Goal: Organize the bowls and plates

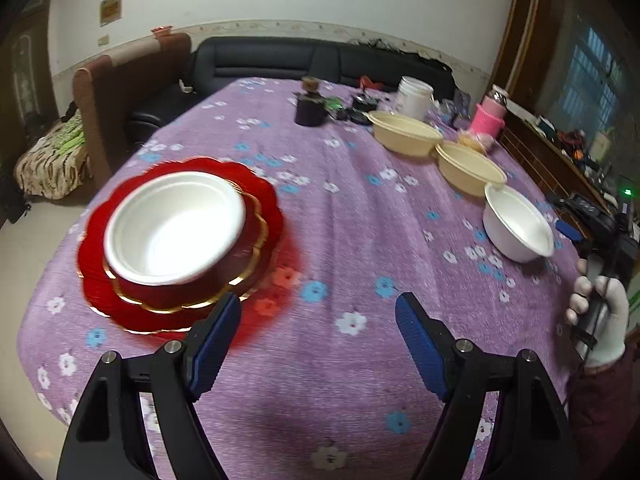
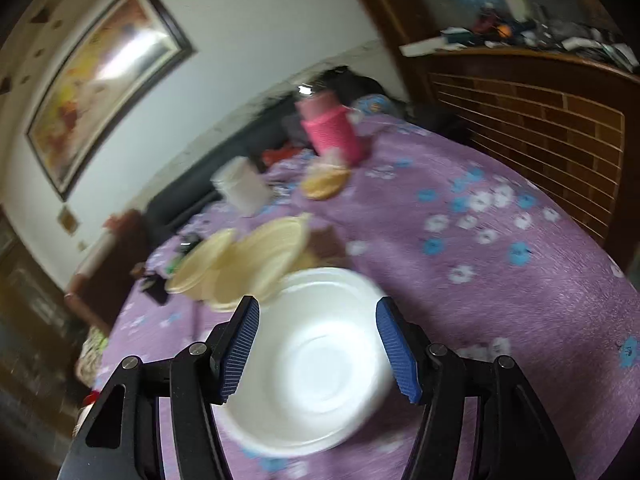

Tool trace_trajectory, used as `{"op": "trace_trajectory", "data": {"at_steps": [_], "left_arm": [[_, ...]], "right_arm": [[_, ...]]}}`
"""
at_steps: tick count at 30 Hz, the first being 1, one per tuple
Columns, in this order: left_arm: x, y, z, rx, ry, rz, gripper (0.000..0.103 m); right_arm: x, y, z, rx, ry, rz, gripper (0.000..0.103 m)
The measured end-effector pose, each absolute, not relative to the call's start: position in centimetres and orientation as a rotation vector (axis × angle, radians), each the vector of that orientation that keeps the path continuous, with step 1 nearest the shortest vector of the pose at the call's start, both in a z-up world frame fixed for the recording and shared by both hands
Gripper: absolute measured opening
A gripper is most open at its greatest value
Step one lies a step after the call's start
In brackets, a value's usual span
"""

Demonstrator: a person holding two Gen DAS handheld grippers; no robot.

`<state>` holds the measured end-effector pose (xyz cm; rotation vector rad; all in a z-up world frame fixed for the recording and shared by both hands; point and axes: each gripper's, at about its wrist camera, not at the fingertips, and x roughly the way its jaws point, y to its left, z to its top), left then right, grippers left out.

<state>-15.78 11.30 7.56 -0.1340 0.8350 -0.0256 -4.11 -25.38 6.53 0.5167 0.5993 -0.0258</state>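
A: Nearest, left view: left gripper [image 1: 318, 330], jaws spread wide over bare purple cloth [image 1: 340, 400], nothing between the pads.

B: Just beyond its left finger?

A: Red plates [image 1: 262, 240], scalloped, gold-edged, smaller stacked on larger. On top, a white bowl [image 1: 174, 228], upright, empty. Stack touching neither finger.

B: Right view, near?

A: Right gripper [image 2: 318, 348], jaws well apart. Second white bowl [image 2: 316, 364] showing between the pads, upright on the cloth, blurred. Pads not pressing on it as far as visible; gap on each side. Rim contact hard to tell through the blur.

B: Same bowl in the left view?

A: Yes, near the right edge of the counter [image 1: 516, 224], with a gloved hand [image 1: 598, 320] beside it on a black handle.

B: Further back?

A: Two cream bowls in a row behind the white one: nearer cream bowl [image 1: 470, 168], farther cream bowl [image 1: 406, 134], rims just about touching. In the right view, the same pair [image 2: 256, 258], tilted by the lens, just behind the white bowl.

B: Far end?

A: White tub [image 1: 414, 98], pink bottle [image 1: 490, 114], dark jar [image 1: 309, 108], small clutter. Past the counter, a black sofa [image 1: 272, 58] against the wall; framed picture [image 2: 108, 84] above.
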Motion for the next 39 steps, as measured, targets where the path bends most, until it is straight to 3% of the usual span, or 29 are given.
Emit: {"op": "trace_trajectory", "data": {"at_steps": [4,6,14,27,39], "left_arm": [[-15.1,10.0,6.9,-0.12,0.866,-0.045,0.079],[-14.6,9.3,6.7,-0.123,0.875,-0.059,0.079],[-13.1,6.7,6.1,-0.117,0.903,-0.13,0.079],[-11.2,6.9,5.1,-0.204,0.947,-0.151,0.079],[-6.6,3.6,2.6,-0.243,1.079,-0.231,0.079]], "right_arm": [[-2.5,-26.5,3.3,0.55,0.702,-0.017,0.061],[-1.8,-26.6,2.3,0.567,0.753,0.019,0.044],[-1.8,-25.7,1.4,0.55,0.778,0.064,0.018],[-3.0,-17.7,2.6,0.45,0.807,0.598,0.014],[-1.9,-18.6,-0.2,0.564,0.96,0.558,0.015]]}}
